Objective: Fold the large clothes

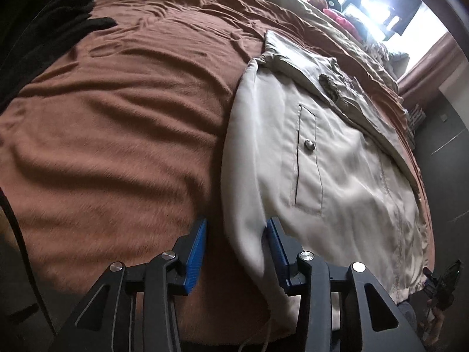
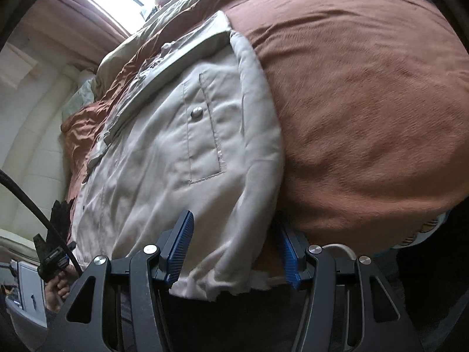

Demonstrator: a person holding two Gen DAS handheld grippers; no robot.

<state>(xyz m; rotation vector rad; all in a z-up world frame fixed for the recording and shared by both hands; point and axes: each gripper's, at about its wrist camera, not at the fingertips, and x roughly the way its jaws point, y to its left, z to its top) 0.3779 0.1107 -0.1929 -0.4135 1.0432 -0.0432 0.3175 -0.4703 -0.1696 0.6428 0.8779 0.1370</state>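
A beige jacket [image 1: 337, 158] with a snap-button pocket lies on a brown bedspread [image 1: 123, 123], partly folded, its sleeve laid along its left edge. My left gripper [image 1: 236, 252] is open, blue pads on either side of the sleeve's lower end at the bed's near edge. In the right wrist view the same jacket [image 2: 164, 158] lies on the bedspread [image 2: 366, 111]. My right gripper [image 2: 234, 249] is open, its jaws straddling the jacket's bottom hem, touching nothing firmly.
Dark clothing [image 1: 58, 26] lies at the bed's far left. Olive bedding [image 1: 307, 11] and pink items [image 1: 340, 17] sit by the bright window. A curtain [image 2: 58, 20] and white wall [image 2: 35, 146] flank the bed. A black cable [image 2: 35, 205] hangs near the right gripper.
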